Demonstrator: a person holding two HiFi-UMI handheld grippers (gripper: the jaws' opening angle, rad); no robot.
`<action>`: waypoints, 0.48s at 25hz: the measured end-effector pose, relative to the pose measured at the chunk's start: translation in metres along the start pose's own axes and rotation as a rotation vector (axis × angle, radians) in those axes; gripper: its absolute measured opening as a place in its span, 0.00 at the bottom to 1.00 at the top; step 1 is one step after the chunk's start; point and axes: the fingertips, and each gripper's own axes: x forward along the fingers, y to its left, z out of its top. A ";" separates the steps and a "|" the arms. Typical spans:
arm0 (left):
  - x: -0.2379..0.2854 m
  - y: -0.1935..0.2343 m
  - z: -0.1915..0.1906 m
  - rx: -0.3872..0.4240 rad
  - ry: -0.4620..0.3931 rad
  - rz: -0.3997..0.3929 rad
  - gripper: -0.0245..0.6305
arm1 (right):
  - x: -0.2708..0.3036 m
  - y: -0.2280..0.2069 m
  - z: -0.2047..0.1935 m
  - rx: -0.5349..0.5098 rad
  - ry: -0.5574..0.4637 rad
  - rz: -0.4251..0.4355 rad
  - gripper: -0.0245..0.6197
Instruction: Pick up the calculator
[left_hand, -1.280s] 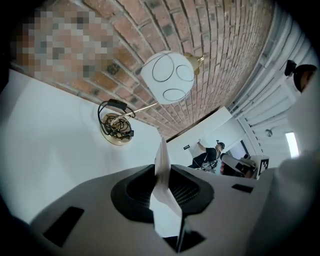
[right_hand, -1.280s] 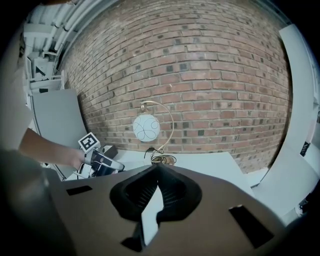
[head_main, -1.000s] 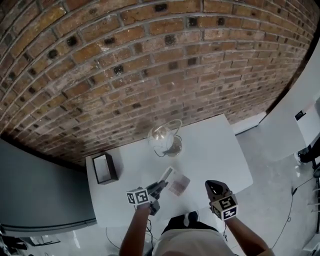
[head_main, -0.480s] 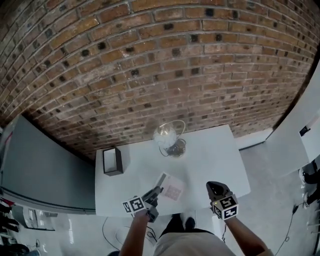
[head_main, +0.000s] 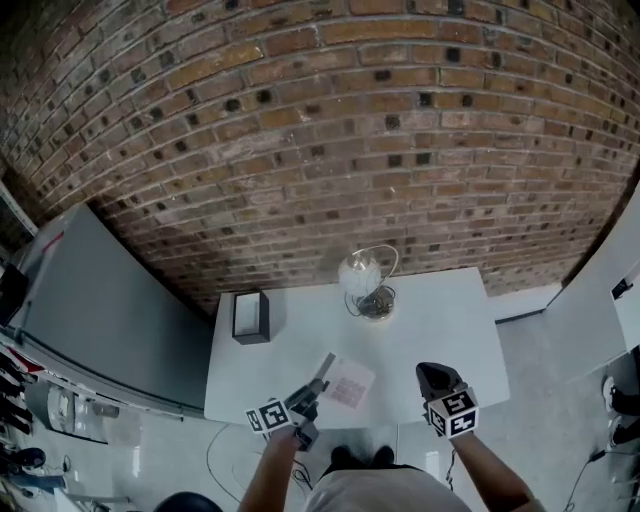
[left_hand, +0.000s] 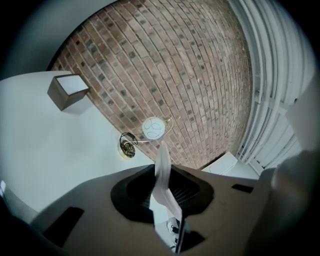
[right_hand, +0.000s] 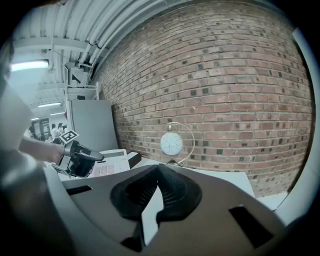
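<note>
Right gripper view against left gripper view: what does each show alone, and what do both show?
Only the right gripper view shows the left gripper from outside, the calculator with its keys, and a grey panel. Only the left gripper view shows the calculator edge-on, clamped in its own jaws, and white slats. Both show the lamp, the box, the table and the brick wall.

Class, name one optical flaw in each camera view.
Head view: fisheye bows the brick wall into arcs. Left gripper view: the calculator, edge-on and close, looks soft. Right gripper view: black vignetted corners, and a ceiling light glaring.
</note>
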 end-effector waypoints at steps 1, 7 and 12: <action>-0.006 0.000 0.002 0.005 -0.002 -0.001 0.19 | 0.001 0.005 0.002 -0.005 -0.004 0.004 0.06; -0.037 0.002 0.015 0.011 -0.026 -0.015 0.19 | 0.009 0.032 0.019 -0.043 -0.048 -0.004 0.06; -0.065 0.004 0.027 0.012 -0.047 -0.027 0.19 | 0.004 0.058 0.030 -0.053 -0.069 -0.022 0.06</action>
